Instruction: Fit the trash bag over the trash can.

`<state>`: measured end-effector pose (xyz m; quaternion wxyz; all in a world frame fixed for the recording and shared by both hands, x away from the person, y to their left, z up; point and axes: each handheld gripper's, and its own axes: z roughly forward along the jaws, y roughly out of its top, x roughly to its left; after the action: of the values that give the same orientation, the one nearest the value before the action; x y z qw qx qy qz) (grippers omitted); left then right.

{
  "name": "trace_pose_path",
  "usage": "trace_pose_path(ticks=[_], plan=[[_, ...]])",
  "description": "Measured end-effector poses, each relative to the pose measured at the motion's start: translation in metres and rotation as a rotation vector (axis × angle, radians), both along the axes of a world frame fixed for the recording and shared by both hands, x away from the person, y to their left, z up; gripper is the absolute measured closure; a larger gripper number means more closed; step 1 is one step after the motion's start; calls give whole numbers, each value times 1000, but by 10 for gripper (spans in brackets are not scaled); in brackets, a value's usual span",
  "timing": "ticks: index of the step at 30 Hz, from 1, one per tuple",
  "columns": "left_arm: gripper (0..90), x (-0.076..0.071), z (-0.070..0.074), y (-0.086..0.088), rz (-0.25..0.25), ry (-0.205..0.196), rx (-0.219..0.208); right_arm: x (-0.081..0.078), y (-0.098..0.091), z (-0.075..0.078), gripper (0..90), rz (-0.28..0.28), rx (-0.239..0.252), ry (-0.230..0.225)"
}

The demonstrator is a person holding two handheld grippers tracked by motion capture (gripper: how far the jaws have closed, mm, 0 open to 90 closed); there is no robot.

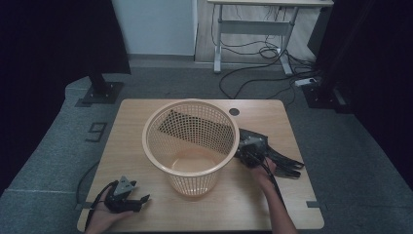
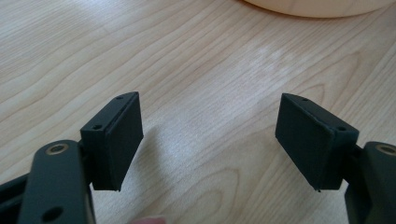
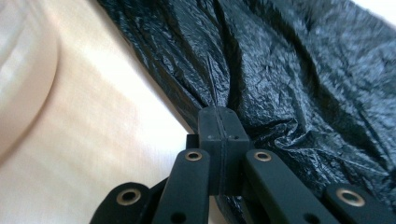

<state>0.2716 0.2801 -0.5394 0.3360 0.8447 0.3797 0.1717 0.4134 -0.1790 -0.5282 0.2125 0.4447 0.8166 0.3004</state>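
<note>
Two grippers: one is held in each hand at a wooden table [image 1: 146, 122].
Right gripper [image 3: 218, 112]: jaws are seen pressed together on a fold of a black plastic bag [image 3: 299, 70]; the film is puckered into creases where it is pinched at the pad tips.
Right gripper, high view [image 1: 253, 148]: it is seen at the right of the basket, just beside its wall, with the hand and forearm coming in from the bottom edge.
Bag location [image 1: 285, 163]: it is spread crumpled on the table to the right of the basket, near the table's right edge; part of it is seen through the mesh behind the basket. Whether bag and basket touch cannot be told.
Left gripper [image 2: 210, 135]: jaws are spread wide, nothing is between the pads, bare wood is seen below them.
Left gripper, high view [image 1: 127, 197]: it is held low at the front left corner of the table, well apart from the bag, with the grey three-cornered plate on top.
Basket [image 1: 191, 141]: peach-coloured mesh, upright, round, placed at the table's middle; its base edge is seen at the top of the left gripper view [image 2: 317, 7].
Basket contents: none are seen inside.
Table detail: a round dark cable hole [image 1: 234, 111] is set near the far edge.
</note>
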Motion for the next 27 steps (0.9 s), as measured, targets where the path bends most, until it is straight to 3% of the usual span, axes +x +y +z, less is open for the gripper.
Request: trace_pose_path(ticks=[6,7,8,10,15,17,20,23,25,27], plan=[[226,-2,0,-4,8,-9,19,-59,-40,12,892,13,69,-62],[226,-2,0,-4,8,-9,19,-59,-40,12,892,13,69,-62],[226,-3,1,-5,7,-11,24,-82,-53,15,891,32,81,-96],[225,-4,2,-6,9,-15,26,-102,-66,17,891,37,115,-112],[225,-5,4,-6,18,-17,25,-138,-90,15,890,25,152,-139],[224,-6,2,-7,20,-13,29,-147,-97,10,889,15,149,-142],[224,-6,1,-8,18,-11,38,-153,-105,4,878,11,96,-128],[224,-6,0,-10,15,-10,44,-155,-113,2,836,-10,119,-112],[222,-6,1,-9,13,-13,43,-157,-113,1,712,-15,118,-123],[222,-7,2,-9,12,-15,42,-157,-106,4,520,-24,125,-153]])
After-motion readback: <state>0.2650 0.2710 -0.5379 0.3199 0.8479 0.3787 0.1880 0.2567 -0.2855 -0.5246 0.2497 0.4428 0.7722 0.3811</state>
